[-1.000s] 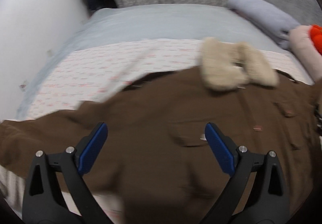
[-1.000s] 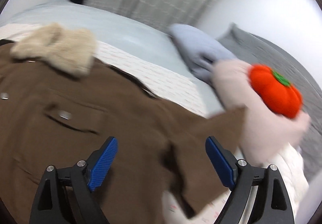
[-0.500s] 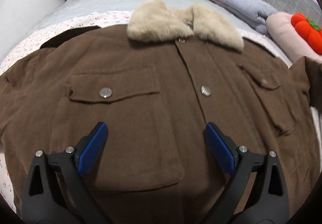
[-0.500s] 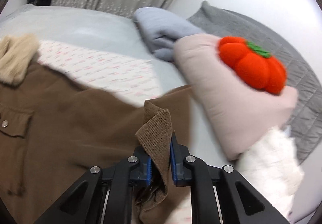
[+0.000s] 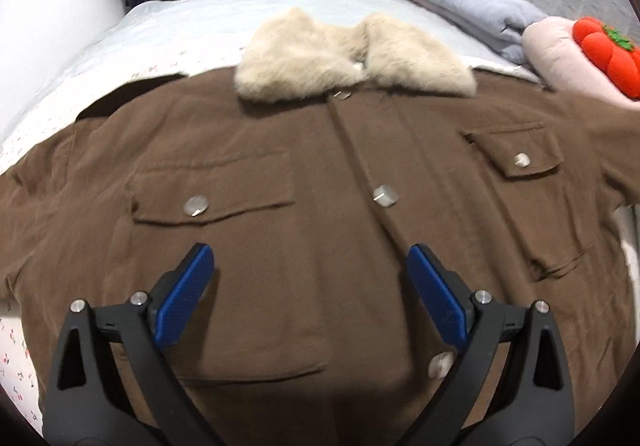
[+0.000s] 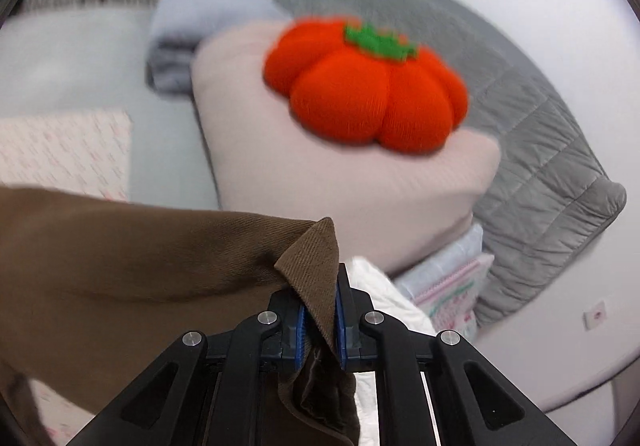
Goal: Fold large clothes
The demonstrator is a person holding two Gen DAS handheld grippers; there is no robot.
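A brown jacket (image 5: 312, 181) with a cream fur collar (image 5: 352, 57) lies front up and buttoned on the bed, filling the left wrist view. My left gripper (image 5: 310, 278) hangs open just above the jacket's lower front, with nothing between its blue pads. In the right wrist view my right gripper (image 6: 320, 310) is shut on the cuff of the jacket's sleeve (image 6: 316, 258). The sleeve (image 6: 140, 246) stretches away to the left, lifted off the bed. That raised sleeve (image 5: 600, 117) also shows at the right edge of the left wrist view.
A pink pillow (image 6: 340, 181) carrying an orange pumpkin cushion (image 6: 368, 85) sits close beyond the right gripper, with a folded blue blanket (image 5: 472, 9) and a grey quilt (image 6: 540, 125) behind. White bedding (image 6: 384, 298) lies under the right gripper. A white wall (image 5: 52, 25) runs along the bed's left side.
My right gripper closed on the sleeve cuff and carried it up and right toward the pink pillow. The left gripper swung from the jacket's left side to over its front, staying open.
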